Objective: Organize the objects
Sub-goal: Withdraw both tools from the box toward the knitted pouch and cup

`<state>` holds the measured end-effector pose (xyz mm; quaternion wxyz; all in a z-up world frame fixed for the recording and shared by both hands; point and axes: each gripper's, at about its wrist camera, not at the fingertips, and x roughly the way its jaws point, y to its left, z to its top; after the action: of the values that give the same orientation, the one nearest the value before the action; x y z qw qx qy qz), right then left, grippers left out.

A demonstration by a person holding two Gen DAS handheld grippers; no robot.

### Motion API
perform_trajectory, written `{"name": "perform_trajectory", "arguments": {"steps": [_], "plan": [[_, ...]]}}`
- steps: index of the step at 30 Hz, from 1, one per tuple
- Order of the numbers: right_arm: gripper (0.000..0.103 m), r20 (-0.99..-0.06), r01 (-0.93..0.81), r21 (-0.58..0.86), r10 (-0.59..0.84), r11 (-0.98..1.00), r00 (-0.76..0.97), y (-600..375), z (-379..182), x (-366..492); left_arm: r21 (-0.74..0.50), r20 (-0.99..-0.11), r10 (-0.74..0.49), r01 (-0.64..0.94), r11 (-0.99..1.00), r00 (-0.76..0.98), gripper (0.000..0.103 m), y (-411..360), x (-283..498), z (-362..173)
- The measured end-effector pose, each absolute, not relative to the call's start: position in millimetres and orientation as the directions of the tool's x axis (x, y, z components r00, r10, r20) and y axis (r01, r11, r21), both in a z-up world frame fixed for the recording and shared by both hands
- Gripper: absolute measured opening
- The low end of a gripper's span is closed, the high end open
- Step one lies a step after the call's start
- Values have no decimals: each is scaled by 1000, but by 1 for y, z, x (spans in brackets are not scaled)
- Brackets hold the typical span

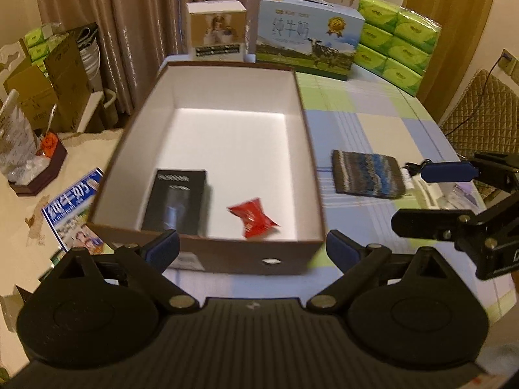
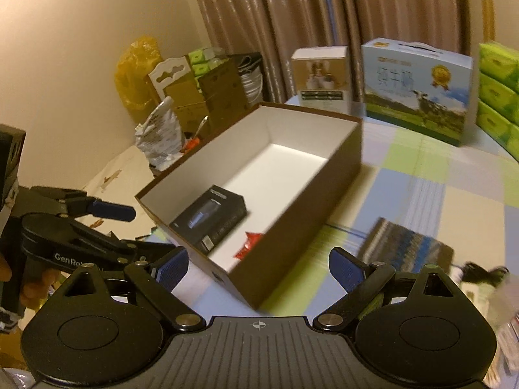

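An open brown box with a white inside point(image 1: 223, 97) point(image 2: 343, 149) stands on the checked tablecloth. Inside lie a black carton point(image 1: 176, 202) point(image 2: 211, 215) and a red snack packet point(image 1: 253, 217) point(image 2: 248, 244). A striped knitted pouch point(image 1: 368, 175) point(image 2: 405, 246) lies on the cloth right of the box. My left gripper point(image 1: 251, 248) is open and empty just before the box's near wall. My right gripper point(image 2: 258, 269) is open and empty near the box's near right corner; it also shows in the left wrist view point(image 1: 425, 194) beside the pouch. The left gripper shows in the right wrist view point(image 2: 142, 230).
A milk carton box point(image 1: 308, 35) point(image 2: 418, 90), a small white box point(image 1: 217, 30) point(image 2: 321, 76) and green tissue packs point(image 1: 395, 42) point(image 2: 498, 90) stand at the table's far side. A blue milk box point(image 1: 76, 210) lies left of the brown box. Cardboard boxes and bags point(image 1: 42, 90) crowd the left.
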<state>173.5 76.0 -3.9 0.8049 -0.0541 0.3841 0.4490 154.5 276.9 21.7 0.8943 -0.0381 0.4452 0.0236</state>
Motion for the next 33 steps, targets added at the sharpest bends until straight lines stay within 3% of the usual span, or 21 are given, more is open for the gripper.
{"name": "perform_trajectory", "arguments": {"steps": [19,33], "plan": [[91,-704,-684,270,624,678,339,-32,-15,178,-81,-829,-23,-78,994,559,95,185,143,2],[91,-737,-584,211,520,784,432,-85,-33,210,-75,-835,-47,-29,997,549,95,129,176,-15]]}}
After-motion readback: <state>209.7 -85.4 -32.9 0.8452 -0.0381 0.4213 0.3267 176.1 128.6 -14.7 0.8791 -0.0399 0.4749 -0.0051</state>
